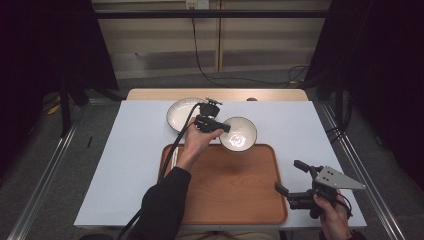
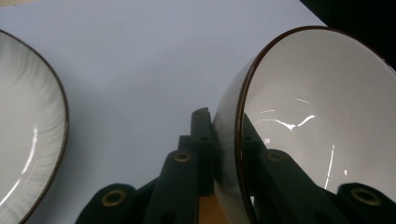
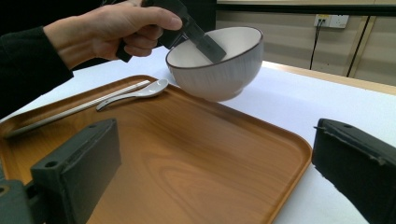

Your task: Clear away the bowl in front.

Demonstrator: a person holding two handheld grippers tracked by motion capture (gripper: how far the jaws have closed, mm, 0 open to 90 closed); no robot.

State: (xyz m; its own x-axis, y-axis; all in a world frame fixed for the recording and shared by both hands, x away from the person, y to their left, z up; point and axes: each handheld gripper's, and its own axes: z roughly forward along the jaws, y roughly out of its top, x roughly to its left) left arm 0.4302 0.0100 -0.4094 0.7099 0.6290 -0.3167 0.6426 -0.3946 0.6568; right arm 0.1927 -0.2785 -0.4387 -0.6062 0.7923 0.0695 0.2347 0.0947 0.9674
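Two grippers are at work over the white-covered table. Nearest me, the right gripper hangs at the near right corner of the wooden tray, its jaws spread wide with nothing between them. On the tray's left side lie a white spoon and a pair of chopsticks, side by side. Farther off, the left gripper pinches the rim of a white bowl with a dark edge, one jaw inside and one outside, holding it tilted in the air above the tray's far edge. Beyond it, a white plate rests on the table.
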